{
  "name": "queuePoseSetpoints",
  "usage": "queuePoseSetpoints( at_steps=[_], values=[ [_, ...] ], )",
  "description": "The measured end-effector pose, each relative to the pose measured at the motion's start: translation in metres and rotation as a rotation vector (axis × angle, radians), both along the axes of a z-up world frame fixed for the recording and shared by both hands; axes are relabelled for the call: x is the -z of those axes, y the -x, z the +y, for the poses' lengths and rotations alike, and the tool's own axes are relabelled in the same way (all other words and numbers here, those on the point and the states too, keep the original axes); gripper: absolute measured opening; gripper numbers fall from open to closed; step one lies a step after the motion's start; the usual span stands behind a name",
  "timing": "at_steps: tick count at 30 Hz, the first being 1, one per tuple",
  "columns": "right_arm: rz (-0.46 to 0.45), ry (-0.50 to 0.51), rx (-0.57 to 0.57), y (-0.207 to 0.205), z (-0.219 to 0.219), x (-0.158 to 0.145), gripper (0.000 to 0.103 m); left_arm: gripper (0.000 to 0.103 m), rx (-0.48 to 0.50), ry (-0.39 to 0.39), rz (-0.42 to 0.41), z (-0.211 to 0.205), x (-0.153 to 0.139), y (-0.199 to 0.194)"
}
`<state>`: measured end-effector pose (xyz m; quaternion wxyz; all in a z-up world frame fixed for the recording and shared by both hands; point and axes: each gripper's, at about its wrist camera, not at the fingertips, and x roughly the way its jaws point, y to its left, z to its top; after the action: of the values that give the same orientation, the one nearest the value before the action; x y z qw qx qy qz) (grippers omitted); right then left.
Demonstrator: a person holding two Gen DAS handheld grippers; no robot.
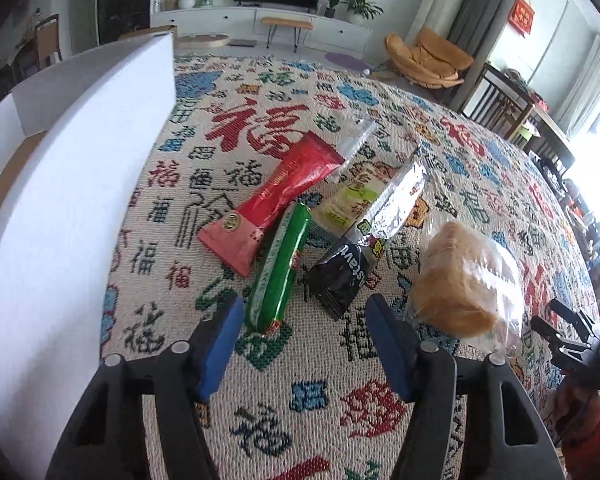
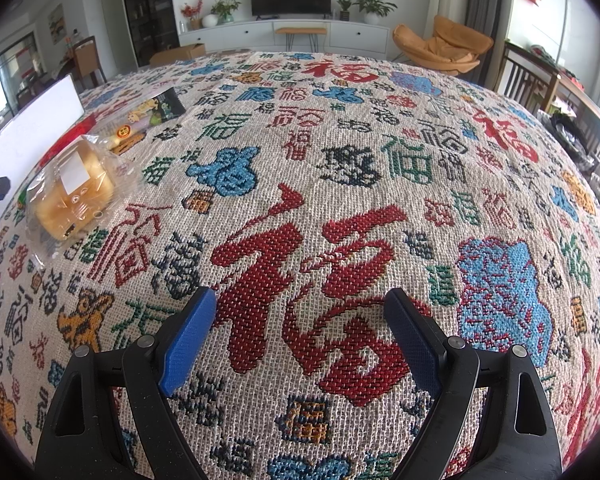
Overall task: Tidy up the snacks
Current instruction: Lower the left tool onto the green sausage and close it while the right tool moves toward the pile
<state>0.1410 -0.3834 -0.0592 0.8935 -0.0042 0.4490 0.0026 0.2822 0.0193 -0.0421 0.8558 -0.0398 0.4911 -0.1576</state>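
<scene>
A white cardboard box (image 1: 72, 184) is seen at the left edge of the tabletop (image 1: 300, 400), walls up; what's inside can't be made out from either view, only a strip of brown bottom.

Writing-wise: the tabletop is covered by a woven cloth full of 福 characters in red, blue, green and black. On the black-and-silver snack packet (image 1: 364, 240) a fragment like "stav" can be read, the rest is too small. Gold print is seen on the red packet (image 1: 276, 200) but it's not legible, same for the pale green packet (image 1: 352, 196) behind.

The snacks are bunched together in the middle of the cloth, just beside the box: the red packet, a green-wrapped sausage stick (image 1: 278, 268) lying against it, the black-and-silver one partly over the pale green one, and a bun in a clear bag (image 1: 460, 280) off to the right with a white sticker on it.

The left hand-held gripper (image 1: 300, 340) is held just short of the sausage stick and the black packet, blue pads apart, nothing gripped. The right hand-held gripper (image 2: 300, 328) is spread wide over bare cloth, empty as well, well apart from the snacks.
</scene>
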Motion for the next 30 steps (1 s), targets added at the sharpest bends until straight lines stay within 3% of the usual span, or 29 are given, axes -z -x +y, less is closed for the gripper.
queuePoseSetpoints(
  at_steps=[3, 4, 5, 7, 16, 18, 19, 20, 21, 22, 24, 26, 28, 30],
  values=[
    [0.000, 0.000, 0.000, 0.000, 0.000, 0.000, 0.089, 0.049, 0.028, -0.055, -0.015, -0.008, 0.008, -0.010],
    [0.000, -0.001, 0.000, 0.000, 0.001, 0.000, 0.089, 0.033, 0.025, -0.044, -0.005, -0.007, 0.010, -0.012],
    [0.000, 0.000, 0.000, 0.000, 0.000, 0.000, 0.089, 0.024, 0.023, -0.017, 0.014, -0.004, 0.013, -0.014],
    [0.000, 0.000, 0.000, 0.000, 0.001, 0.000, 0.089, 0.024, 0.017, 0.027, 0.020, 0.003, 0.015, -0.010],
    [0.000, 0.000, 0.001, 0.000, 0.001, 0.000, 0.089, 0.021, 0.070, -0.013, 0.075, 0.013, 0.000, 0.083],
    [0.000, 0.000, 0.001, 0.000, 0.000, 0.000, 0.089, 0.027, 0.054, -0.045, 0.056, 0.012, -0.004, 0.094],
    [0.000, 0.000, 0.001, 0.000, 0.001, 0.000, 0.089, 0.047, 0.037, -0.053, 0.044, 0.012, -0.006, 0.095],
    [0.000, 0.000, 0.001, 0.000, 0.000, 0.000, 0.089, 0.079, 0.019, -0.053, 0.028, 0.012, -0.007, 0.093],
    [0.000, 0.000, 0.001, 0.000, 0.000, 0.000, 0.089, 0.092, -0.001, -0.053, 0.006, 0.011, -0.008, 0.091],
    [0.000, -0.003, 0.001, 0.000, 0.000, 0.000, 0.089, 0.097, -0.016, -0.048, -0.015, 0.009, -0.007, 0.089],
    [-0.013, -0.045, -0.032, -0.002, -0.002, -0.005, 0.086, 0.096, -0.024, -0.053, 0.018, 0.003, -0.001, 0.080],
    [-0.083, -0.143, -0.145, -0.007, 0.001, -0.032, 0.085, 0.096, -0.021, -0.075, 0.040, -0.006, 0.005, 0.077],
    [-0.161, -0.148, -0.318, -0.018, 0.023, -0.069, 0.088, 0.092, -0.006, -0.143, 0.039, -0.018, 0.011, 0.077],
    [-0.103, -0.113, -0.516, -0.042, 0.057, -0.089, 0.088, 0.080, -0.004, -0.186, 0.048, -0.025, 0.018, 0.077]
  ],
)
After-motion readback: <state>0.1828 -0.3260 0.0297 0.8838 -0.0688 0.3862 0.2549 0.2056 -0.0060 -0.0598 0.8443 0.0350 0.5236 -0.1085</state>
